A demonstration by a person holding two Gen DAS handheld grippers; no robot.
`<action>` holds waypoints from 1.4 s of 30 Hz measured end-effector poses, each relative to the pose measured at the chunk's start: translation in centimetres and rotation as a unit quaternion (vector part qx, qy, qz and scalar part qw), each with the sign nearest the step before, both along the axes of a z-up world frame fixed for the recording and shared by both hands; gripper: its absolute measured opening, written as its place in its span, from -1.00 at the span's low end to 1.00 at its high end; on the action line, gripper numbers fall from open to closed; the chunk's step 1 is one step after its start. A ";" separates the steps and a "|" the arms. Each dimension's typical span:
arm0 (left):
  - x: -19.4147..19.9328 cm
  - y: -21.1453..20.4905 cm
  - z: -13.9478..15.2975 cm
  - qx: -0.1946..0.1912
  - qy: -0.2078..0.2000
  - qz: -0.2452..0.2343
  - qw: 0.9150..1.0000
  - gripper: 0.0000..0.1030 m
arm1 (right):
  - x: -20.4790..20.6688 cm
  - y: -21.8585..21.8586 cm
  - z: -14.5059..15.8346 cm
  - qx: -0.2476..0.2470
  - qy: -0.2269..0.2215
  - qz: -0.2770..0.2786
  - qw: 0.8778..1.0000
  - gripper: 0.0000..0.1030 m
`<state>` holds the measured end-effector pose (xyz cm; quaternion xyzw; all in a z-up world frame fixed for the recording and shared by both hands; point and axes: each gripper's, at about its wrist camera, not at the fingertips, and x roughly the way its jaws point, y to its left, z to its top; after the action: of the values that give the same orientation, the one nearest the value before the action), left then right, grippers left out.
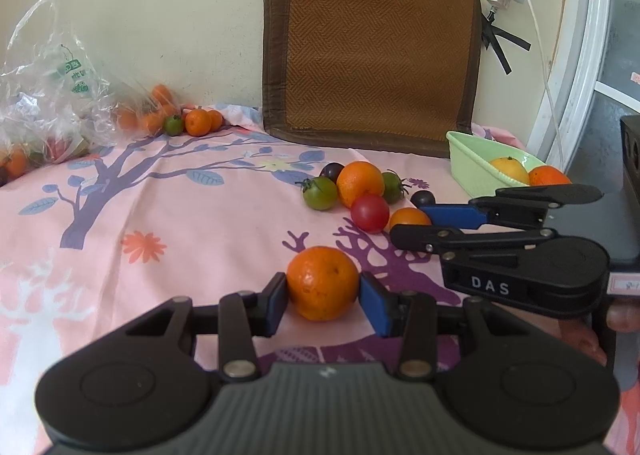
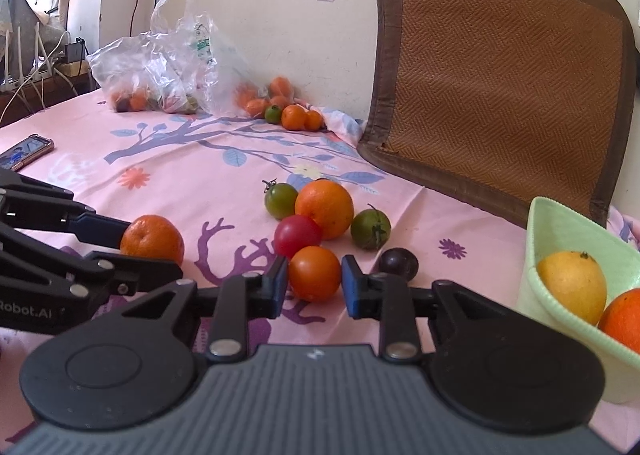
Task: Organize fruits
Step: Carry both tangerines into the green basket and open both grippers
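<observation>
Left to right, relative to the large orange (image 2: 325, 208) at the cluster's centre. Left gripper (image 1: 323, 293): narrow, blue pads pressed on a mandarin (image 1: 322, 282) lying on the pink cloth (image 1: 160, 215), left of and nearer than the large orange. Right gripper (image 2: 314, 282): narrow, clamped on a small orange tomato (image 2: 315, 273) just in front of the large orange (beside a red tomato (image 2: 297, 236)). Green basket (image 2: 560, 231): far right, holding two fruits.
</observation>
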<state>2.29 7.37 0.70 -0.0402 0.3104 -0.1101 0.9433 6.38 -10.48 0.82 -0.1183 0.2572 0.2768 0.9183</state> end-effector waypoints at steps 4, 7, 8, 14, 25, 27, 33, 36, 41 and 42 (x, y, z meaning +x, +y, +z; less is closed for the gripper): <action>-0.2 -0.2 0.2 0.003 -0.006 0.000 1.000 -0.24 | -1.8 -1.3 0.6 0.022 -0.019 -0.010 1.000 -0.41; 0.0 -1.1 0.5 -0.017 -0.006 -0.019 1.000 -0.24 | -3.8 -3.1 1.2 0.041 -0.051 -0.027 0.997 -0.41; 0.3 -1.6 0.8 -0.028 -0.004 -0.031 0.999 -0.24 | -4.3 -3.8 1.4 0.047 -0.061 -0.038 0.996 -0.41; 3.7 -7.4 4.0 -0.032 -0.029 -0.094 0.995 -0.24 | -4.9 -8.6 2.3 0.059 -0.132 -0.126 0.982 -0.41; 10.1 -17.7 5.3 -0.046 -0.003 -0.152 0.987 -0.24 | -1.3 -14.3 1.3 0.098 -0.111 -0.227 0.963 -0.39; 10.9 -18.5 4.9 -0.044 0.004 -0.153 0.987 -0.24 | -1.0 -14.5 1.3 0.102 -0.100 -0.227 0.963 -0.38; 13.5 -20.1 5.0 -0.049 0.017 -0.159 0.986 -0.24 | -1.4 -14.3 1.4 0.098 -0.106 -0.231 0.962 -0.37; 14.4 -21.1 4.8 -0.037 0.019 -0.159 0.986 -0.20 | -1.5 -14.3 1.3 0.097 -0.112 -0.231 0.962 -0.13; 14.7 -21.3 4.4 -0.038 0.022 -0.151 0.987 -0.10 | -1.6 -14.5 1.3 0.104 -0.121 -0.234 0.959 -0.03; 14.4 -21.0 4.5 -0.040 0.018 -0.148 0.988 -0.04 | -1.6 -14.5 1.3 0.106 -0.124 -0.236 0.958 -0.03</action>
<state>16.72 -13.67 5.19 -0.0336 0.3251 -0.2599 0.9086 4.74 -25.00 2.17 0.0104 0.1309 0.0606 0.9895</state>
